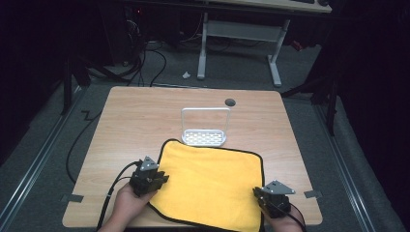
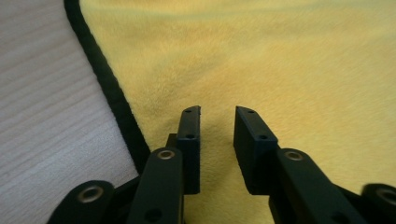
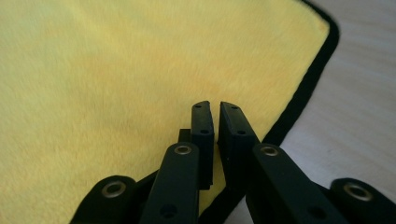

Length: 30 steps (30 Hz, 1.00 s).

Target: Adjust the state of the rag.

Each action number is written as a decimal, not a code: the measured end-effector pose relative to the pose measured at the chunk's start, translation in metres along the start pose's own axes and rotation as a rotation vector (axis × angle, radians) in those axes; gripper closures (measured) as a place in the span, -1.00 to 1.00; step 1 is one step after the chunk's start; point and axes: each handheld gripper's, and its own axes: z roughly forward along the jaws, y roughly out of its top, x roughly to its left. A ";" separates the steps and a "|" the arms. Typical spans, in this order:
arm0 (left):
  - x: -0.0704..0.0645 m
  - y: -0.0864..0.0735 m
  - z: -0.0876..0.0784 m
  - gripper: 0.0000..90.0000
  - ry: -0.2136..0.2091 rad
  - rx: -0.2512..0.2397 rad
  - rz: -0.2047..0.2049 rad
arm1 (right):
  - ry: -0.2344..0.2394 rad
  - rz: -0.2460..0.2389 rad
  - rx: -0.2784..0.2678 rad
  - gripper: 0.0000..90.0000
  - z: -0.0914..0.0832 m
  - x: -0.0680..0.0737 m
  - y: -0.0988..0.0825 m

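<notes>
High view: a yellow cloth with black edging lies flat on the wooden table, on the person's side, its far edge touching a white wire rack.
Left gripper: at the cloth's 9 o'clock edge, tips over the fabric. In the left gripper view its jaws stand apart with a clear gap, nothing between them, bare yellow pile beneath.
Right gripper: at the cloth's 4 o'clock corner. In the right gripper view the jaws are nearly together, a thin slit left, no fabric pinched.
Cloth edge: black edging runs at 10 o'clock from the left tips; the binding sits at 2 o'clock from the right tips.
Deciding relation: the cloth's long axis runs roughly from 10 to 4 o'clock across the table; each gripper is just inside its own side edge, so either could take the hem by drawing outward. The left looks readier, being open.
</notes>
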 end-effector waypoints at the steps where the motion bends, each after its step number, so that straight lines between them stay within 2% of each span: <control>1: 0.001 0.000 -0.001 0.65 -0.008 0.003 -0.014 | -0.003 -0.003 -0.003 0.92 0.002 0.000 0.001; 3: -0.002 -0.004 -0.003 0.66 -0.022 0.002 -0.027 | -0.021 -0.001 0.006 0.94 0.006 -0.003 0.006; 6: -0.017 -0.012 -0.007 0.66 -0.044 -0.005 -0.003 | -0.060 -0.002 0.014 0.94 0.018 -0.014 0.017; 9: -0.028 -0.018 -0.009 0.66 -0.071 -0.015 0.016 | -0.086 0.022 0.022 0.94 0.028 -0.028 0.026; 11: -0.031 -0.020 -0.008 0.65 -0.077 -0.025 0.015 | -0.089 0.061 0.024 0.94 0.031 -0.037 0.028; 13: -0.029 -0.020 -0.009 0.61 -0.095 -0.022 0.011 | -0.096 0.072 0.015 0.95 0.029 -0.036 0.025; 16: -0.018 -0.016 -0.014 0.47 -0.061 -0.060 0.006 | -0.091 0.069 0.007 0.84 0.022 -0.030 0.021; 19: 0.006 -0.007 -0.015 0.36 0.001 -0.104 -0.039 | -0.078 0.063 -0.036 0.73 0.013 -0.022 0.025; 23: 0.035 0.008 -0.004 0.21 0.074 -0.124 -0.091 | -0.031 0.048 -0.096 0.59 0.005 -0.007 0.033; 25: 0.043 0.015 0.004 0.11 0.083 -0.139 -0.112 | -0.009 0.032 -0.108 0.51 0.005 0.001 0.036; 28: 0.050 0.023 0.016 0.05 0.108 -0.130 -0.127 | -0.002 0.016 -0.117 0.52 0.008 0.013 0.039; 30: 0.052 0.027 0.022 0.00 0.112 -0.127 -0.143 | 0.009 -0.005 -0.116 0.42 0.009 0.021 0.042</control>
